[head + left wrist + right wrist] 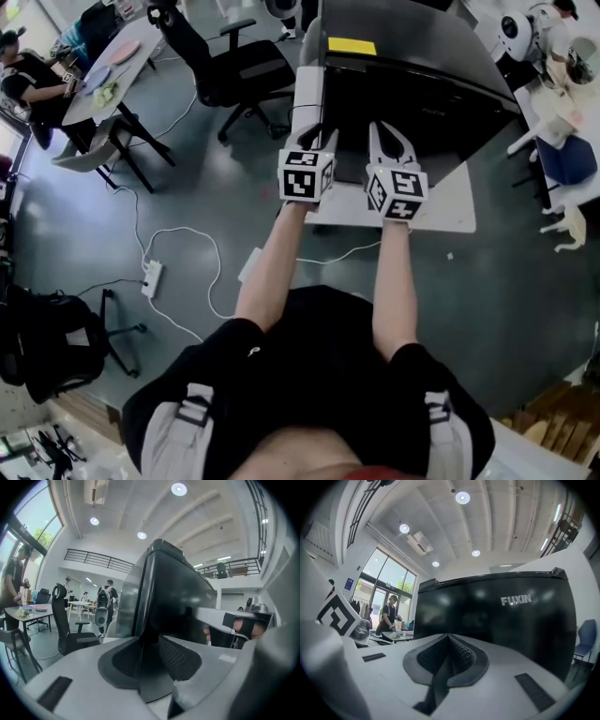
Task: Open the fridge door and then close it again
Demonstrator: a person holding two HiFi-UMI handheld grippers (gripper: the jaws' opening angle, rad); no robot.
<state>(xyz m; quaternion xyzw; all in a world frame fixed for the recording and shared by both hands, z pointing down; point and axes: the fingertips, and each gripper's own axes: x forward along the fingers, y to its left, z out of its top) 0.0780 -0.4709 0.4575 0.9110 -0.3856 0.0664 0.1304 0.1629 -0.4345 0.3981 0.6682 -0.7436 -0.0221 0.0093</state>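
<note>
Grey office floor: black fridge [412, 84] upright, fridge door [183, 597] seemingly closed. Left gripper [317, 139] pinching its left edge. Right gripper [390, 141] pressed together, empty, facing the front. Step: gripping to open. Next, probably: swing edge outward.

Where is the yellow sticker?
In the head view, the yellow sticker lies on top of the black fridge, near its left edge, beyond the left gripper.
</note>
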